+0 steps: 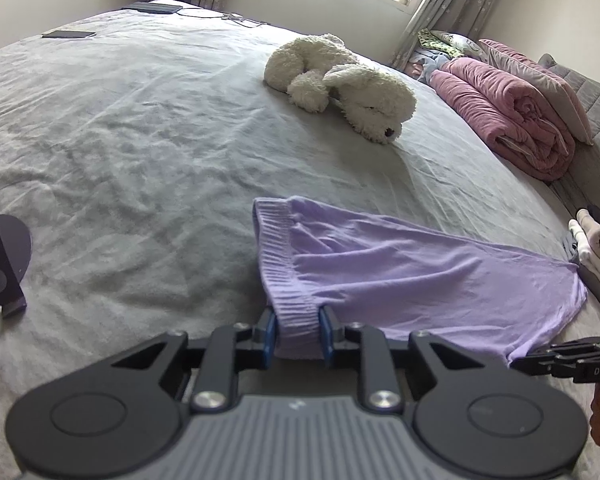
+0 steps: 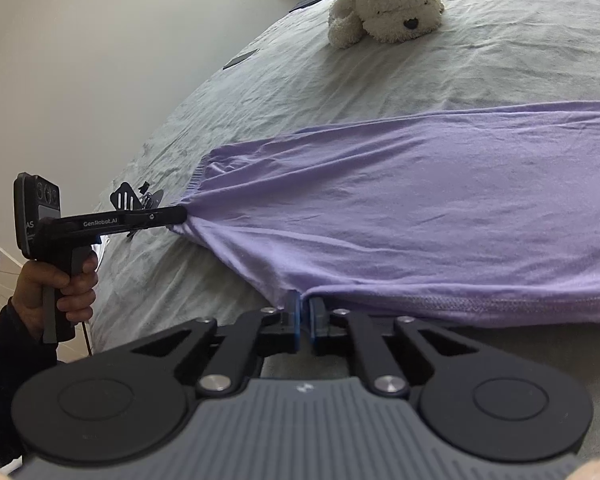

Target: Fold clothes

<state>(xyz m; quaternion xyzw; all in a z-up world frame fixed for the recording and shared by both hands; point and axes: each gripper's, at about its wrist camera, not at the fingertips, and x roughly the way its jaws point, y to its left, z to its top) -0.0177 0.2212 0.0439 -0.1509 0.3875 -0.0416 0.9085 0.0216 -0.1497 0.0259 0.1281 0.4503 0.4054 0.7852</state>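
Note:
A lilac knit garment (image 1: pixel 412 276) lies spread on the grey bed sheet (image 1: pixel 140 140). My left gripper (image 1: pixel 299 332) is shut on its bunched ribbed band, which fills the gap between the blue pads. In the right wrist view the same garment (image 2: pixel 420 200) stretches across the bed, and my right gripper (image 2: pixel 305 312) is shut on a thin fold of its near edge. The left gripper (image 2: pixel 176 216) shows there from the side, pinching the cloth's left corner, held by a hand (image 2: pixel 60 280). The right gripper's body (image 1: pixel 572 360) pokes in at the left view's right edge.
A white plush dog (image 1: pixel 340 80) lies further up the bed. Rolled pink blankets (image 1: pixel 512 112) and pillows line the right side, with folded pale clothes (image 1: pixel 596 248) nearby. A dark stand (image 1: pixel 0 260) sits at the left, flat dark devices (image 1: pixel 68 34) at the far edge.

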